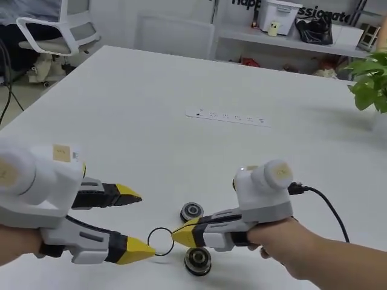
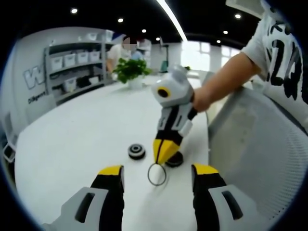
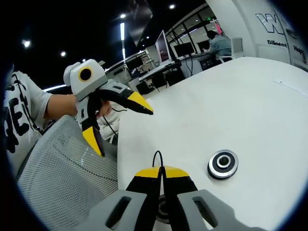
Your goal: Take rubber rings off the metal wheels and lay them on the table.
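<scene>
We held the right hand-held gripper shut on a rubber ring at its tips, our left hand-held gripper gaping wide facing it, metal wheels either side

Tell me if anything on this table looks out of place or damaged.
Nothing stands out. The right claw pinches a rubber ring by its tips, two metal wheels sit on the white table beside it, and the left claw is open nearby.
</scene>
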The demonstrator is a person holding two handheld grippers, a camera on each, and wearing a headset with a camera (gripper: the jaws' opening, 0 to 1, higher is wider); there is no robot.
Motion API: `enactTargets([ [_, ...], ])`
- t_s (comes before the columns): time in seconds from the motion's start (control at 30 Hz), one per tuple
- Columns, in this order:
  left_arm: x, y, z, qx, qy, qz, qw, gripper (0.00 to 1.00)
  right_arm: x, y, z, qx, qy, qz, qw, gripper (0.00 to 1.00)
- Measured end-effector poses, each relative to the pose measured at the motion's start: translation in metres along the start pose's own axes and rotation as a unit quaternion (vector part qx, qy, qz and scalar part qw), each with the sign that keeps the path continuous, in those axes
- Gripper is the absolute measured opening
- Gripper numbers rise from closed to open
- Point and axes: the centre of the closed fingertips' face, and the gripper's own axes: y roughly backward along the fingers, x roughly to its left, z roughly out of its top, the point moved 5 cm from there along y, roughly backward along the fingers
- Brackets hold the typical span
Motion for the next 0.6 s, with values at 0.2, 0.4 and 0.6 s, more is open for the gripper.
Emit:
enactTargets([
  [0.2, 0.000, -0.002, -0.002, 0.000, 0.007, 0.000, 1.0000, 0.58, -0.003, -0.001, -0.001, 0.002, 0.002, -0.011, 0.9999, 0.00],
  [0.4, -0.002, -0.004, -0.003, 0.003, 0.004, -0.004, 1.0000, 0.58, -0.008, -0.003, -0.002, 0.005, 0.003, -0.024, 0.9997, 0.00],
  [0.6, 0.000, -0.004, -0.002, 0.002, 0.006, 0.000, 1.0000, 0.58, -0.010, -0.003, -0.005, 0.010, 0.006, -0.032, 0.9994, 0.00],
])
